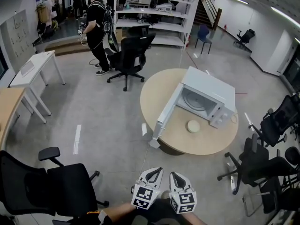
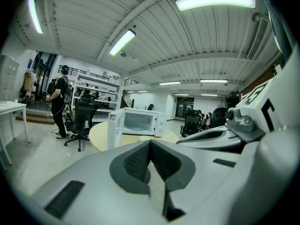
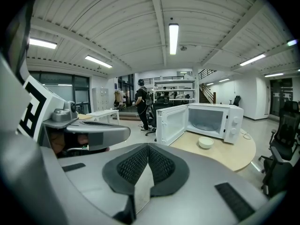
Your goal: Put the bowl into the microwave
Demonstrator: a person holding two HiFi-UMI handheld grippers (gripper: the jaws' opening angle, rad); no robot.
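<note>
**Bowl sits on table at open microwave, grippers well back**

The pale bowl (image 1: 193, 126) stands upright on the round wooden table (image 1: 213, 144), just in front of the white microwave (image 1: 211, 89) & clear of it, w/ nothing touching it. The microwave door (image 1: 167, 110) is swung wide open, reaching out to the table's near edge. The glass turntable (image 1: 194, 102) shows inside the cavity.

The left gripper (image 1: 154, 171) & right gripper (image 1: 174, 175) are held side by side at the bottom of the head view, over the grey floor (image 1: 108, 125). Both are well apart from the table and point toward it. In each gripper's own view the two ribbed pads are pressed together tip to tip, w/ nothing held between them.

A black office chair (image 1: 51, 184) stands near the grippers at lower left, and more black chairs (image 1: 262, 165) crowd the table's right side. In the bkgd, a person (image 1: 97, 27) in dark clothes stands beside another black chair (image 1: 129, 55). White shelving (image 1: 154, 13) lines the back of the rm & a white desk (image 1: 33, 69) sits at far left.
</note>
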